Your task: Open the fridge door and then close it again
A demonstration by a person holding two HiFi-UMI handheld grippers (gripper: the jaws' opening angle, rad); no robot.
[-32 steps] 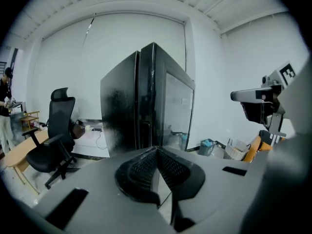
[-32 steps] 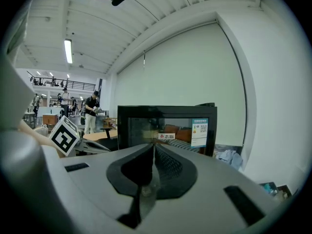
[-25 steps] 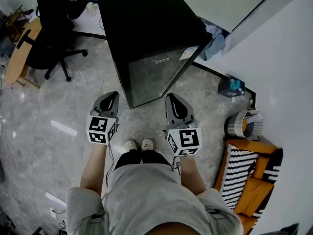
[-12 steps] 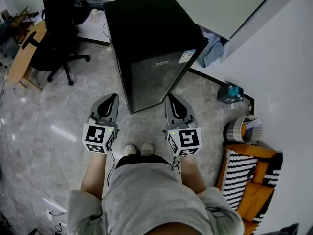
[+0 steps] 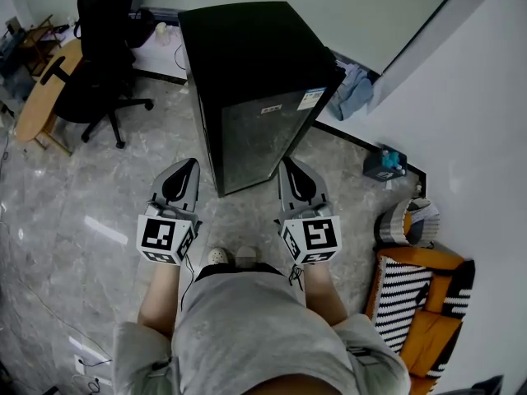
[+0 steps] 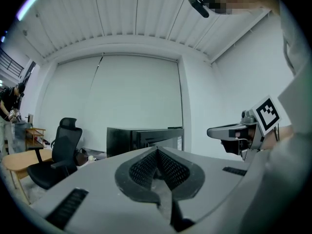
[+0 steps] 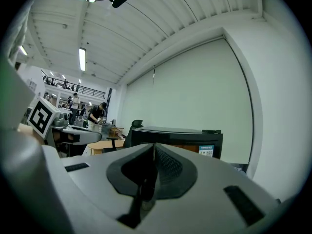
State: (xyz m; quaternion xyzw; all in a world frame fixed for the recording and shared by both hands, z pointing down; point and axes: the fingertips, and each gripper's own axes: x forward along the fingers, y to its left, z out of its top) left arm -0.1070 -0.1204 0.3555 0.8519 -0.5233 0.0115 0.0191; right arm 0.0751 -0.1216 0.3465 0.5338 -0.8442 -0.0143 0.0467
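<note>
The left hand-held gripper [image 5: 186,168] and right hand-held gripper [image 5: 291,168] hover before the tall black fridge [image 5: 247,56], jaws together, empty. Recommended: catch the grey door [image 5: 257,138] at its free edge and pull smoothly.

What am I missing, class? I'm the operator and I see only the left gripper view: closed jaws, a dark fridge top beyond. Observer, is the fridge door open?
Observer: No. In the head view the fridge door is shut.
Operator: And the jaws I can't see?
Observer: The right gripper is shut, with nothing between its jaws.
Operator: Anything lying beside the fridge?
Observer: A bluish cloth is bunched on the floor at its right.
</note>
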